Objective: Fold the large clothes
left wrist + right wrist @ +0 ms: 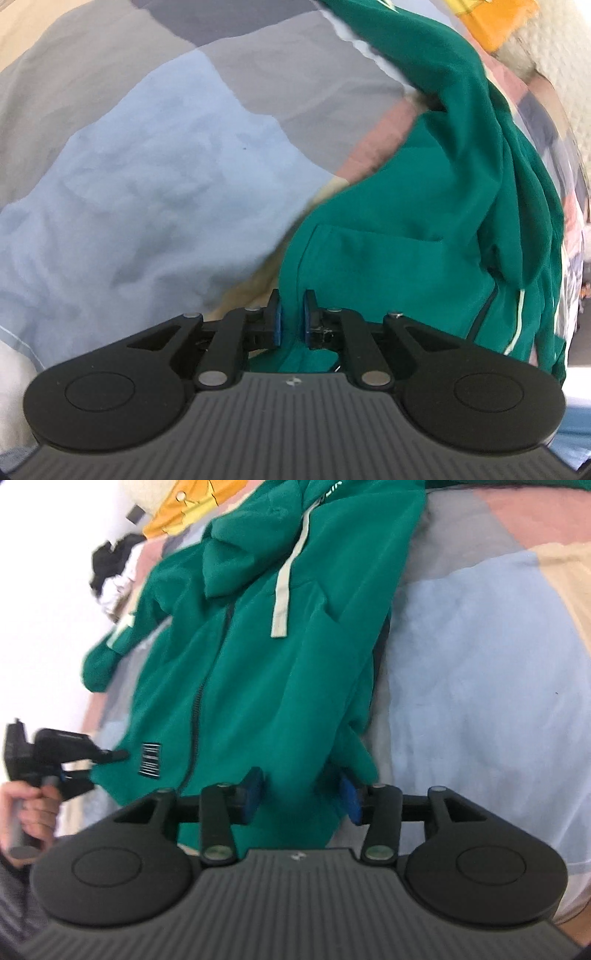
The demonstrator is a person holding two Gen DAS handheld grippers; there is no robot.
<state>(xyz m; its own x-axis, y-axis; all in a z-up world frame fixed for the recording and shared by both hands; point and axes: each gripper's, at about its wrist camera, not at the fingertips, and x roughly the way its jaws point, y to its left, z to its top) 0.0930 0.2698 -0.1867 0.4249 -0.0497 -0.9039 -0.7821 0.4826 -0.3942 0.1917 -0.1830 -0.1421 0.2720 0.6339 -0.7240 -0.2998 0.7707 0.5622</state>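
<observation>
A green zip-up hoodie point(258, 657) with a pale drawstring lies crumpled on a patchwork bedspread point(480, 686). It also shows in the left wrist view point(424, 221). My left gripper point(292, 319) is shut on the hoodie's hem edge, and the green cloth runs between its blue pads. It also shows at the left of the right wrist view point(107, 755), held at the hem by the barcode label. My right gripper point(301, 795) is open, with its jaws on either side of the hem at the hoodie's other bottom corner.
The bedspread point(147, 177) has blue, grey, pink and cream patches. An orange garment point(192, 506) and a black-and-white pile of clothes point(114, 572) lie at the far end of the bed. A white wall is at the left.
</observation>
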